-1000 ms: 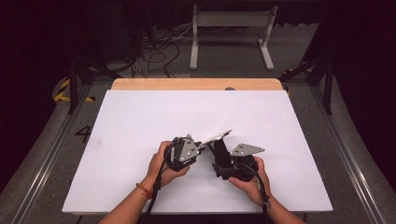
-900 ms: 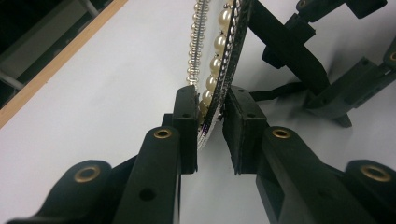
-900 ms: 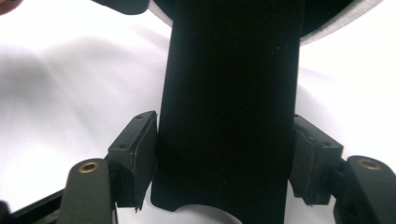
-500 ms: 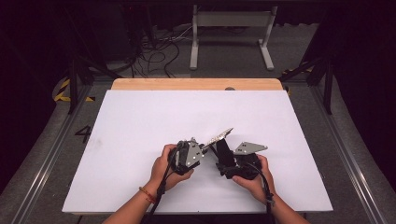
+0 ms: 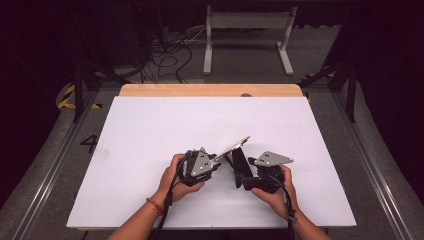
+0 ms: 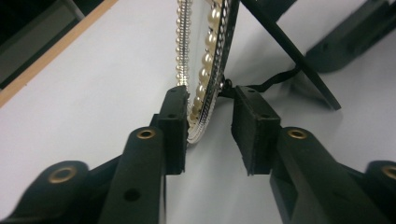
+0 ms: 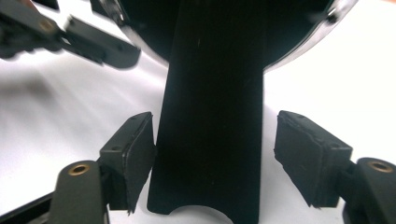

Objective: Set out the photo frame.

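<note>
Left tongs [image 6: 208, 135] astride pearl frame's [image 6: 205, 70] rim, 1 pad touching.

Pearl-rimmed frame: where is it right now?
High view: the pearl-rimmed frame stands near the front middle of the white table, between the left gripper and the right gripper.

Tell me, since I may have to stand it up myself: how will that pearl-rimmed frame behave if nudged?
The frame looks stiff but thin, so probably apt to tip: it leans on one black back stand. Its bead and pearl rim looks delicate, likely easy to chip. The left gripper has just been opening, the rim between its jaws.
</note>
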A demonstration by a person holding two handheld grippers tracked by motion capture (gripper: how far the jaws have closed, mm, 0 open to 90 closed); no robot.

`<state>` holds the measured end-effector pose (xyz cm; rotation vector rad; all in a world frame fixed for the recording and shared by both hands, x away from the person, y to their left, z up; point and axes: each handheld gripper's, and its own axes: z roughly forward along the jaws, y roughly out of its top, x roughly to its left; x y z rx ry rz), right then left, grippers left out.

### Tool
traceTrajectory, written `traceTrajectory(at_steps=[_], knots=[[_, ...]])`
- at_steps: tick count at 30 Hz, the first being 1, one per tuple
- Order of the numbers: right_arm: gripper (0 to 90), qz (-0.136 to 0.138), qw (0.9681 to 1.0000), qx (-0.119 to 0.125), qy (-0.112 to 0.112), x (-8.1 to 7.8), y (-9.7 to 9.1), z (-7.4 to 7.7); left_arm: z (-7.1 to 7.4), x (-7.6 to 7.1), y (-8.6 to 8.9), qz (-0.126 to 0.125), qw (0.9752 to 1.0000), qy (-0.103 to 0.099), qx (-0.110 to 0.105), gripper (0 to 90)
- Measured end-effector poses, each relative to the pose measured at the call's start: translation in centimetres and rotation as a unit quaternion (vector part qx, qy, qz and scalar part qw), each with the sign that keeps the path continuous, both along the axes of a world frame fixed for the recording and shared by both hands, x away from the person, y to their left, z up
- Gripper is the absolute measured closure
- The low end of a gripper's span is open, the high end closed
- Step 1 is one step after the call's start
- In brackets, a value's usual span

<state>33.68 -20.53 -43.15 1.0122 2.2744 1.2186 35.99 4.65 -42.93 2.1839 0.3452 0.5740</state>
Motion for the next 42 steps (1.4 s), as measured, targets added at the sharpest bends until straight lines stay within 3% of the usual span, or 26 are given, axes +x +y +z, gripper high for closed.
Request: traceTrajectory(at_steps=[2,4,8,10,12,15,19,23,26,30,37,39,42], knots=[[33.6,0.005,1.0000,0.002,-0.006,-0.3,-0.2,0.4,-0.1,0.2,0.1,0.004,1.0000,0.004,-0.002,71.3],[43.0,0.011,0.9999,0.002,-0.009,-0.5,-0.3,0.7,-0.2,0.3,0.2,0.006,1.0000,0.007,0.000,74.5],[45.5,0.001,0.9999,0.005,-0.014,-1.0,-0.4,0.8,-0.5,0.6,0.1,0.013,0.9998,0.011,0.006,78.3],[57.0,0.000,0.9997,0.000,-0.025,-1.5,0.0,1.0,-0.6,0.7,0.0,0.016,0.9998,0.013,0.006,78.5],[76.2,0.028,0.9989,-0.001,-0.038,-2.3,0.7,1.4,-0.7,0.8,-0.1,0.016,0.9997,0.013,0.009,78.6],[86.2,0.073,0.9970,0.004,-0.024,-2.8,1.7,1.2,-0.7,0.8,-0.2,0.018,0.9997,0.012,0.008,78.5],[90.0,0.090,0.9958,-0.014,-0.012,-2.7,2.8,0.3,-0.7,0.7,-0.3,0.022,0.9996,0.006,0.015,78.9],[90.0,0.081,0.9962,-0.029,-0.005,-2.0,2.8,-0.6,-0.7,0.7,-0.4,0.023,0.9996,0.002,0.019,79.9],[90.0,0.074,0.9970,-0.019,0.008,-1.5,2.4,-1.0,-0.6,0.7,-0.4,0.022,0.9996,0.000,0.020,79.9],[90.0,0.072,0.9967,-0.038,-0.002,-1.7,2.6,-0.9,-0.6,0.6,-0.4,0.025,0.9994,-0.001,0.025,80.0],[90.0,0.055,0.9973,-0.048,-0.010,-1.5,1.8,-0.5,-0.5,0.3,-0.6,0.039,0.9988,-0.002,0.030,80.2],[90.0,0.041,0.9979,-0.048,-0.012,-1.3,1.3,-0.4,-0.4,0.2,-0.6,0.043,0.9986,-0.002,0.031,80.3],[89.4,0.037,0.9990,-0.023,0.002,-0.9,0.6,-0.5,-0.4,0.2,-0.8,0.048,0.9983,-0.002,0.031,80.3]])
